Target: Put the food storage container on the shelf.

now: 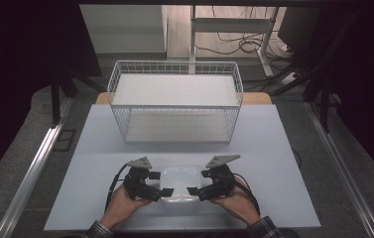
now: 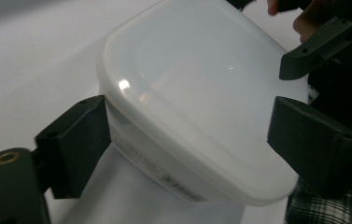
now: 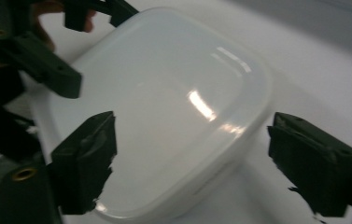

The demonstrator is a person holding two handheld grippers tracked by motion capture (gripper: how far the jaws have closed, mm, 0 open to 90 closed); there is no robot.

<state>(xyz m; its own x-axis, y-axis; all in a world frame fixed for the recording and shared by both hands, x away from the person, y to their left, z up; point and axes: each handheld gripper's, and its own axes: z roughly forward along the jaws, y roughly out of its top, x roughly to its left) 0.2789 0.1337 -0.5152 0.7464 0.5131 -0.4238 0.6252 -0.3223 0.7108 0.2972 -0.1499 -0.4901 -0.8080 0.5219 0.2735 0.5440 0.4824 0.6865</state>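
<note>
High view showed the box (image 1: 179,183), a white lidded plastic tub, sitting low in the frame on the table (image 1: 274,148), just in front of you and well short of the wire basket (image 1: 174,101) that stood above it in the picture. You had the left gripper (image 1: 160,182) at its left side and the right gripper (image 1: 194,182) at its right, each hand cupped behind its tool.

Left gripper view had the box filling the middle, a corner of it set between the two black jaws. One jaw lay against the side wall at lower left; the other stood off the lid's edge at right, so that gripper was not yet clamped, merely straddling. Right gripper view told much the same: the box (image 3: 164,107) lay between the jaws, the left one over the lid's rim, the right one clear of the wall with table showing between. Both tools were open around the box, gripping nothing.

To do this step well, I judge you needed both grippers level and opposite one another, jaws squarely over the walls below the rim, not the rounded corners, where smooth plastic would likely slip. Closing both sides together would have kept the box from skating sideways. A firm, even squeeze before any lift seemed wise, since the lid could flex.
</note>
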